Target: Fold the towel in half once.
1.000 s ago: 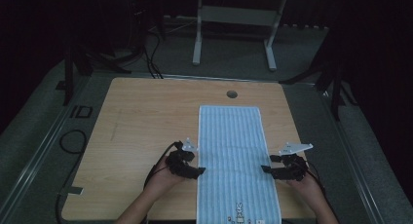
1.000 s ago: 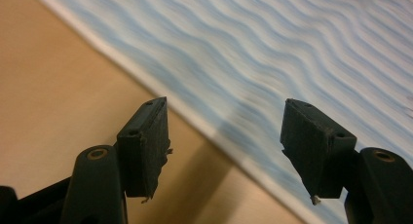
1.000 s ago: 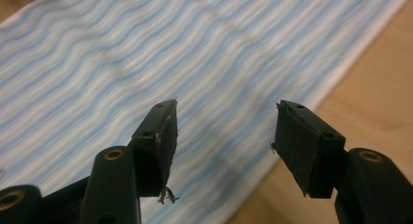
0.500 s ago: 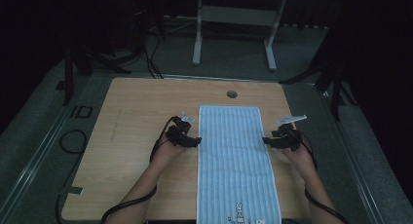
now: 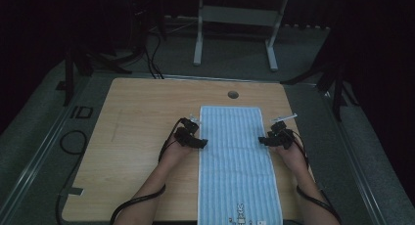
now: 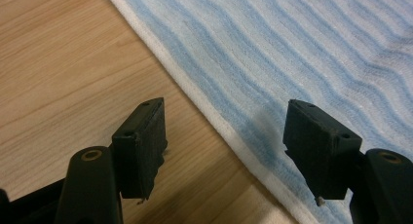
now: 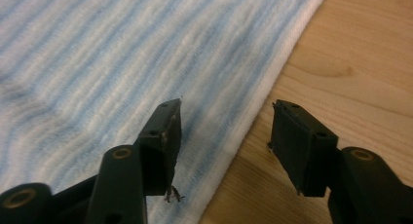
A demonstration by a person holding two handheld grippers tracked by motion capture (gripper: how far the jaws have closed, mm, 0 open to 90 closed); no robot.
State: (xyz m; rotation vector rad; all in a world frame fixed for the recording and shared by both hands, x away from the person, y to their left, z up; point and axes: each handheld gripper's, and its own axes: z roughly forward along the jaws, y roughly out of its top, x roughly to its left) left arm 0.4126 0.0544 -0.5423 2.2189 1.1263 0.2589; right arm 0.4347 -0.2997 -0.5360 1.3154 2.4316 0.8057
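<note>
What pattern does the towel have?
The towel has light blue and white stripes along its length, with a white edge; the left gripper view shows it best.

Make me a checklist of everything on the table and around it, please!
Surface: wooden table, with a small round hole near its far edge.
Job's things: blue-and-white striped towel lying flat, its near end at the table's front edge.
Clutter: nothing seen.
Grippers: left tool open, straddling the towel's left hem; right tool open, straddling its right hem.
Cables: black cable trailing off the table beside each forearm.
Surroundings: dark room, grey floor, metal stand beyond the table.
</note>
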